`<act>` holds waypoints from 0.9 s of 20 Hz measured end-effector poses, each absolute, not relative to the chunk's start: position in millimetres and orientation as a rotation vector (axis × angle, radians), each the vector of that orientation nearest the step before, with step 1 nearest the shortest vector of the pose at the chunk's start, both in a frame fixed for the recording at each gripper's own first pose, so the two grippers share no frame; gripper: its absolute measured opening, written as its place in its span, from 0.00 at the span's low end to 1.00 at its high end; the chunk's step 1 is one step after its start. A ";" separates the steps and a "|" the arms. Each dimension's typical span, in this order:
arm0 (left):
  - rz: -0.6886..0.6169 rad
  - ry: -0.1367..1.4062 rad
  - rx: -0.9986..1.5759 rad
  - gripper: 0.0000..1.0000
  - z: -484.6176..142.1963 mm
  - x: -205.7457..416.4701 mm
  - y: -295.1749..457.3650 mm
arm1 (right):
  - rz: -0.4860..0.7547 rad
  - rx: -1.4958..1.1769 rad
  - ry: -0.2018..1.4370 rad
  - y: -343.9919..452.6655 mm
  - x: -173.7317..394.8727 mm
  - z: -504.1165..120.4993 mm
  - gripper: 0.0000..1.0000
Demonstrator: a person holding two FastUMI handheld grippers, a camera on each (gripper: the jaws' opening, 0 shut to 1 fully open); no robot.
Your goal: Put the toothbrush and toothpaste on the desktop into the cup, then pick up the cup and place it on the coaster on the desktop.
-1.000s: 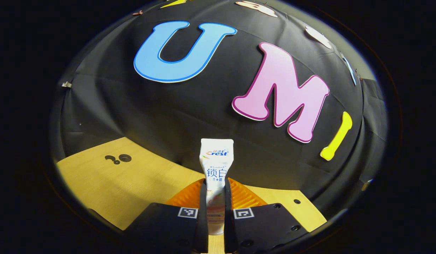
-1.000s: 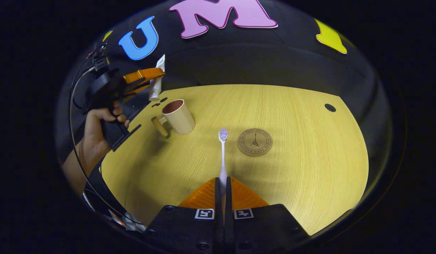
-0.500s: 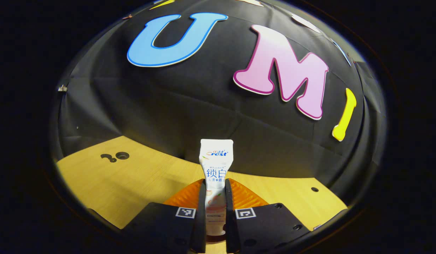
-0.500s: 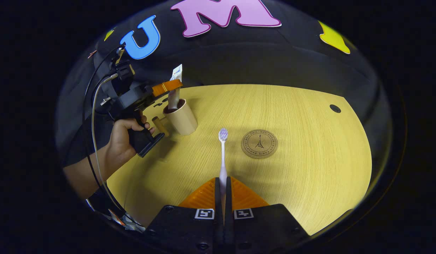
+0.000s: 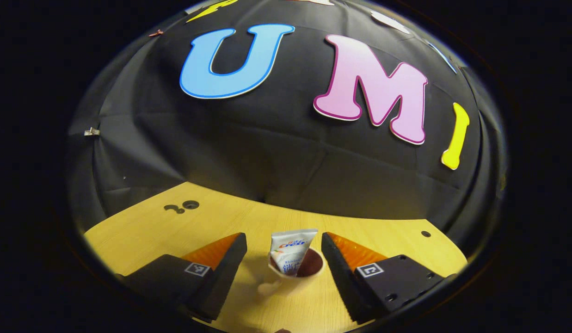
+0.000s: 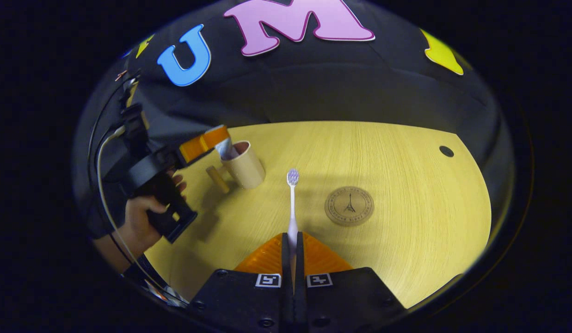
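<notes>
I am holding my left hand-held gripper [image 5: 282, 259] with its 2 fingers spread wide on either side of the cup [image 5: 292, 274], touching neither it nor the toothpaste tube [image 5: 291, 249]. The tube is standing tilted inside the cup, its flat crimped end sticking up above the rim. I judge step 1 of the task complete: toothpaste is in the cup.

My right hand-held gripper [image 6: 292, 240] is clamping the toothbrush [image 6: 292, 203] by its handle, bristle head pointing forward above the worktop [image 6: 406, 175]. In the right gripper view, the beige cup [image 6: 246, 164] with its side handle is sitting ahead and to the left of the brush head; the round coaster [image 6: 349, 206] is lying to the right of it, bare.

Remaining, as I judge it: 3 actions. Inserting the toothbrush into the cup, lifting the cup, and setting it on the coaster.

The worktop is light wood-grain laminate with small holes near its far edge. Black cloth is enclosing the booth behind it.
</notes>
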State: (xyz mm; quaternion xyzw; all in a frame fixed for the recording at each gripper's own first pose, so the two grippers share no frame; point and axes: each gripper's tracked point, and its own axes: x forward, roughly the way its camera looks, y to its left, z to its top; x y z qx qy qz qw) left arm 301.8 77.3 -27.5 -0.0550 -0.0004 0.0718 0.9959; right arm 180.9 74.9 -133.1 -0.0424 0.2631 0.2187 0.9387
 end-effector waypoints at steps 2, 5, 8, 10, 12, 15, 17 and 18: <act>0.179 0.058 -0.124 0.97 -49.3 263.1 85.2 | 0.465 -0.058 0.488 90.5 196.1 -114.9 0.05; 0.221 0.145 -0.148 0.97 -81.9 206.3 90.7 | 0.508 -0.032 0.409 118.0 215.5 -86.6 0.05; 0.243 0.205 -0.197 0.98 -109.4 165.3 92.3 | 0.533 -0.040 0.325 144.8 237.8 -60.6 0.05; 0.252 0.231 -0.211 0.98 -122.3 146.7 93.6 | 0.546 -0.018 0.274 167.0 250.0 -43.9 0.05; 0.322 0.223 -0.214 0.98 -124.1 133.5 108.9 | 0.574 -0.011 0.231 194.1 259.0 -34.1 0.05; 0.325 0.194 -0.257 0.98 -115.8 118.2 109.9 | 0.617 -0.008 0.158 227.2 276.5 -22.0 0.05; 0.343 0.202 -0.252 0.98 -119.0 104.7 117.4 | 0.647 0.031 0.105 255.8 298.9 -22.6 0.05; 0.362 0.210 -0.249 0.98 -124.1 99.0 121.1 | 0.657 0.044 0.079 263.6 307.9 -26.2 0.05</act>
